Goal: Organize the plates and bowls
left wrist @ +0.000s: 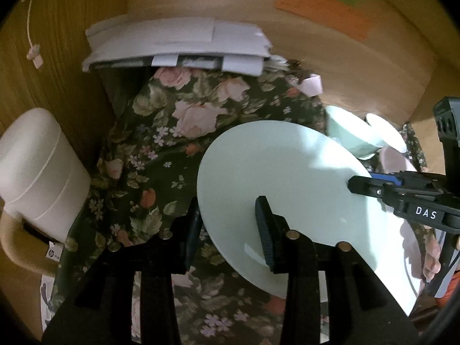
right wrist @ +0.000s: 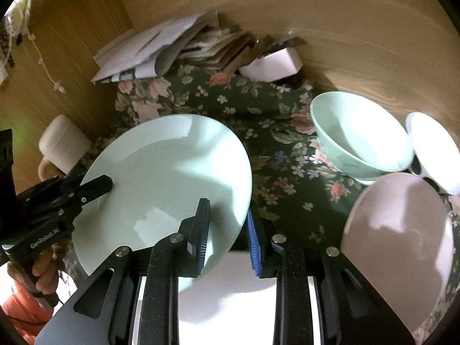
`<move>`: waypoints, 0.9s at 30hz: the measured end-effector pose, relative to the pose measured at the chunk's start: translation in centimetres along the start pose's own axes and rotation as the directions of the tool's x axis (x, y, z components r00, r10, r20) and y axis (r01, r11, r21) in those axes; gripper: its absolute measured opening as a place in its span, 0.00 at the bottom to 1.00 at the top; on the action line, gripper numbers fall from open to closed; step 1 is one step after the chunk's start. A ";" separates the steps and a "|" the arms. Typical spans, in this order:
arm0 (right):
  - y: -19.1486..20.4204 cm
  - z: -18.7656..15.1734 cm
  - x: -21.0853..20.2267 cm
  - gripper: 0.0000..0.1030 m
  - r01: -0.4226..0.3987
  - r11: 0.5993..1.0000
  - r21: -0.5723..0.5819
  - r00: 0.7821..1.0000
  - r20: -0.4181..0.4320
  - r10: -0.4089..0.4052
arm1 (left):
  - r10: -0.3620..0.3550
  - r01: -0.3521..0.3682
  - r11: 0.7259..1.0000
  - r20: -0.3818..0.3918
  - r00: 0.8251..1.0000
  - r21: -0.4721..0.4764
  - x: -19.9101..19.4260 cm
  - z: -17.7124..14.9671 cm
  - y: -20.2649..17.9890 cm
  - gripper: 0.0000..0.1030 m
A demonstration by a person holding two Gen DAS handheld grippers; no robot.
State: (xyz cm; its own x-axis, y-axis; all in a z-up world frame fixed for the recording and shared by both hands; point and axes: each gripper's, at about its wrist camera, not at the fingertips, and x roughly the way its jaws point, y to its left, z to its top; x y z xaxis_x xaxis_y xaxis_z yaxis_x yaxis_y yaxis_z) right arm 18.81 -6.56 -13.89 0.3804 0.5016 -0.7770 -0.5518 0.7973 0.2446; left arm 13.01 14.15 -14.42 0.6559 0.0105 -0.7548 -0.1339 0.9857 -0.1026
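While both grippers, left [left wrist: 230, 224] and right [right wrist: 228, 230], clamp the plate's [right wrist: 166, 172] opposite rims, transfer is underway; next, lowering it level onto a stack.

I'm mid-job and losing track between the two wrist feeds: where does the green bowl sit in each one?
Left wrist view: the green bowl is at the right, mid-height, partly hidden behind the far rim of the held pale green plate.
Right wrist view: the green bowl is at the right, above centre, in full view on the floral cloth.
Shared landmark: the stack of papers at the back.
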 end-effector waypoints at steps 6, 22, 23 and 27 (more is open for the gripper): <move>-0.1 -1.0 -2.8 0.22 0.016 1.000 0.003 0.999 0.051 -0.017 | -0.014 0.014 1.000 0.039 0.999 0.018 -2.1 -0.6 -1.6 0.36; -0.9 -4.9 -6.5 0.22 0.023 0.999 0.030 0.992 0.121 -0.027 | -0.044 0.039 0.998 0.093 0.995 0.058 -6.4 -3.1 -5.3 0.36; -1.0 -5.1 -6.7 0.22 0.023 0.999 0.032 0.992 0.124 -0.027 | -0.046 0.041 0.997 0.093 0.995 0.060 -6.5 -3.3 -5.5 0.36; -1.5 -6.2 -7.3 0.22 0.023 0.999 0.044 0.991 0.132 -0.029 | -0.055 0.048 0.996 0.097 0.994 0.069 -7.2 -4.1 -6.4 0.36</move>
State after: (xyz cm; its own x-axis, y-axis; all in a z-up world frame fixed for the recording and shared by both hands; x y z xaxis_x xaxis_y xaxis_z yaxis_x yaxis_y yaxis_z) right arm 12.20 -13.48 -12.15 0.4906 0.5181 -0.7006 -0.5097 0.8228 0.2515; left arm 6.14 7.04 -11.01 0.7312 -0.0274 -0.6816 -0.0505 0.9943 -0.0942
